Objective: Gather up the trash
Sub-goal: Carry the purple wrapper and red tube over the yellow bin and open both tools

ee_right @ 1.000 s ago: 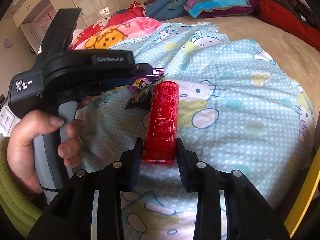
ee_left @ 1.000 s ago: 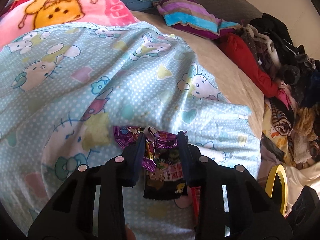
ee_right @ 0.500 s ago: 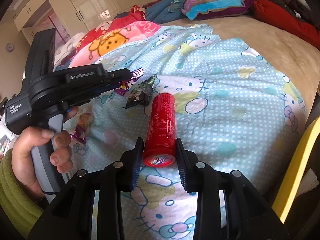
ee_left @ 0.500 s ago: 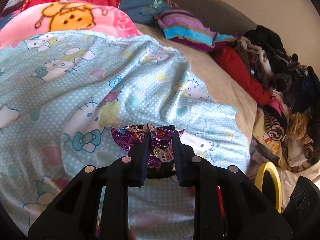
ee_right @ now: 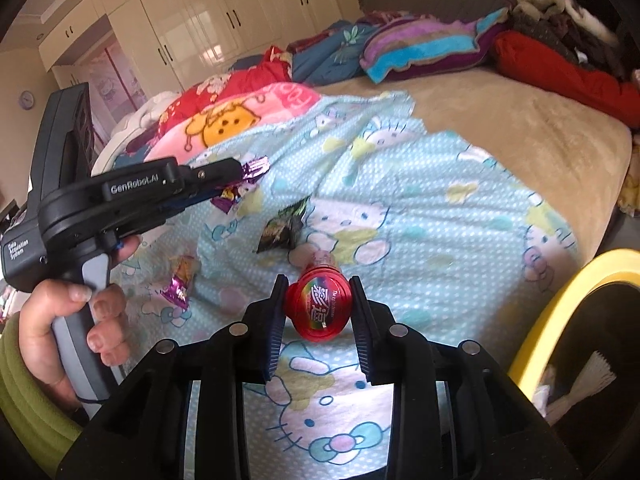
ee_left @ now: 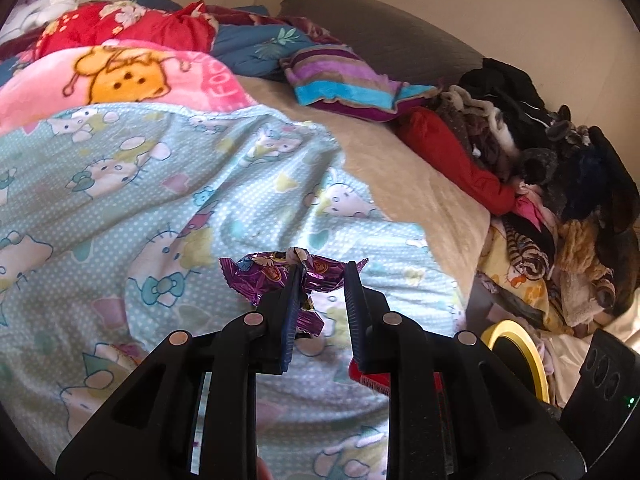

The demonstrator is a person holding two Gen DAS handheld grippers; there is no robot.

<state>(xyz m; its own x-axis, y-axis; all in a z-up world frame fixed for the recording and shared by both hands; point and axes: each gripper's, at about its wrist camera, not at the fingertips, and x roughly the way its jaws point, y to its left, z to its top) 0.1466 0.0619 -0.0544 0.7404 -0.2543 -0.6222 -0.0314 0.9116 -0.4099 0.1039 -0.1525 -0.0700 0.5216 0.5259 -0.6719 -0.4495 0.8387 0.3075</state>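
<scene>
A: L side?
B: Left gripper [ee_left: 322, 280] has the purple wrapper [ee_left: 276, 276] w/ its jaws pinched on it, lifted off the blue cartoon-cat blanket [ee_left: 120, 200].
A: R side?
B: Right gripper [ee_right: 316, 304] is clamped on the red can [ee_right: 320, 306], can's end facing the cam, above the blanket.
A: Other trash?
B: Dark wrapper [ee_right: 284, 230] lying on the blanket beyond the can; small purple-orange wrapper [ee_right: 180, 280] nearer the person's hand [ee_right: 64, 336]. Yellow-rimmed bin [ee_right: 560, 312] at the bed's edge, R of the can.
</scene>
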